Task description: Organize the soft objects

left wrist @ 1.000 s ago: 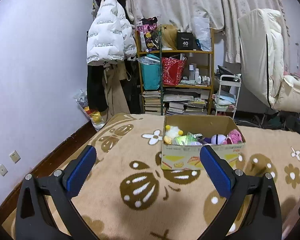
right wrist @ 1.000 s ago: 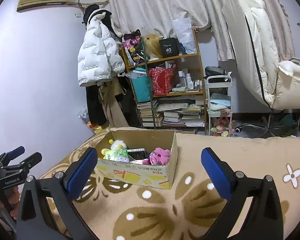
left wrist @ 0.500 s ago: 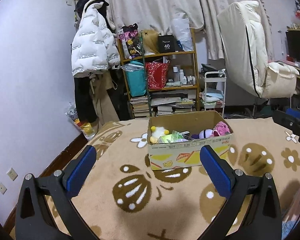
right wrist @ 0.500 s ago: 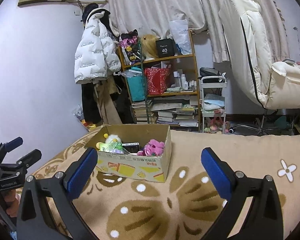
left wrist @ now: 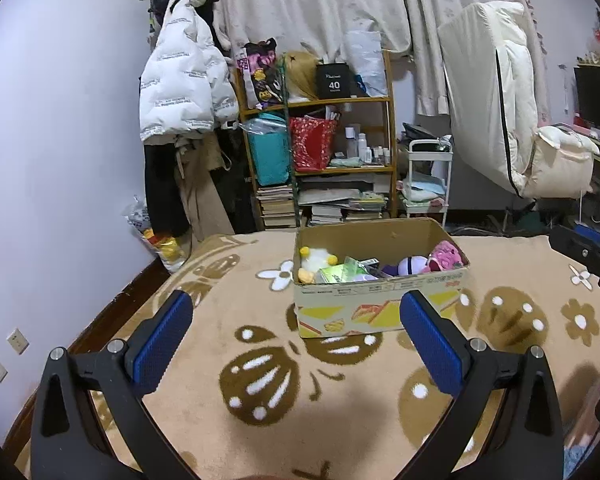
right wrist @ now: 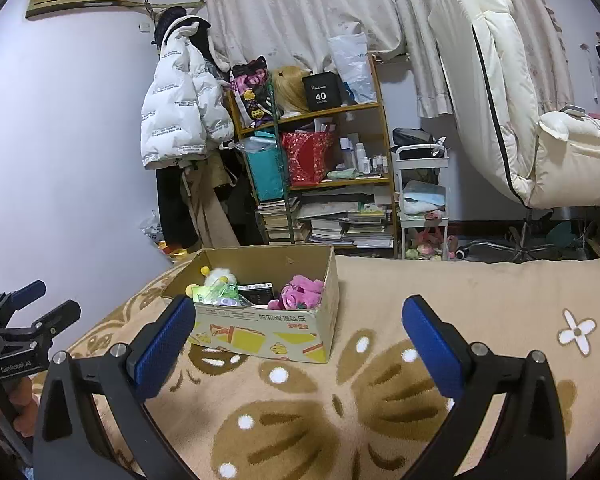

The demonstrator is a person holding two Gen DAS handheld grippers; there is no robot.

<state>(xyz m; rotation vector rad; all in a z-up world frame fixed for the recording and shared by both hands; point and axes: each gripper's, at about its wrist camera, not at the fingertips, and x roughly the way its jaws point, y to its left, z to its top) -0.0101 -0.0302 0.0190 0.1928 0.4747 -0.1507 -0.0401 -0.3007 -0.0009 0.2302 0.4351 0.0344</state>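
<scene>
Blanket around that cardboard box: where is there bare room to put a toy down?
The blanket lies bare to the right of the box, and in front of it, between the box and the open right tongs. Inside the box it is crowded: pink plush, white plush and packets fill the bottom.

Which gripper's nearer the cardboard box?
Left, slightly. The left gripper faces the cardboard box head-on; the right gripper has it off toward its left finger. Both open.
</scene>
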